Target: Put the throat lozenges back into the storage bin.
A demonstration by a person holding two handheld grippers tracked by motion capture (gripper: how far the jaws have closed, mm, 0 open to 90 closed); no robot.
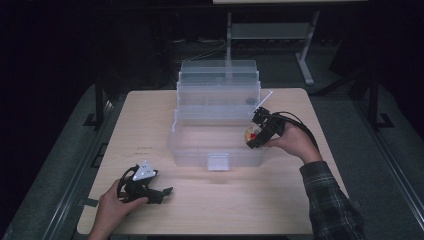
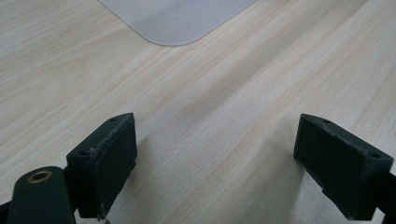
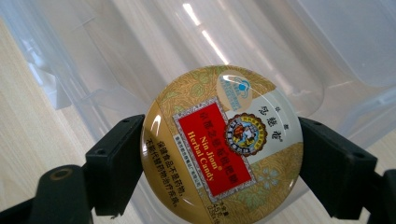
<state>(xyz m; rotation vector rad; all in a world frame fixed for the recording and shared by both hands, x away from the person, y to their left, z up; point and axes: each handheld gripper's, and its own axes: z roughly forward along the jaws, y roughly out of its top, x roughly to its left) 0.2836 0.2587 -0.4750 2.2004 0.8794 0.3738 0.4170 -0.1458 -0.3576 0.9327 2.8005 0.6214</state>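
A round gold candy tin (image 3: 222,144) with a red label is clamped between the jaws of my right gripper (image 3: 219,163). In the high view the right gripper (image 1: 256,134) holds the candy tin (image 1: 250,134) over the right end of a clear plastic tiered box (image 1: 200,147), just above its lowest tray. My left gripper (image 1: 159,192) rests low over the table near the front left, jaws wide apart with nothing between them. In the left gripper view the left gripper (image 2: 215,163) frames bare wood, with a corner of the clear box (image 2: 175,21) ahead.
The light wooden table (image 1: 150,115) carries the clear box at its middle back, with stepped trays (image 1: 220,80) rising toward the far edge. A latch tab (image 1: 218,162) sticks out of the box's front wall. Dark floor and a metal stand (image 1: 305,55) lie beyond the table.
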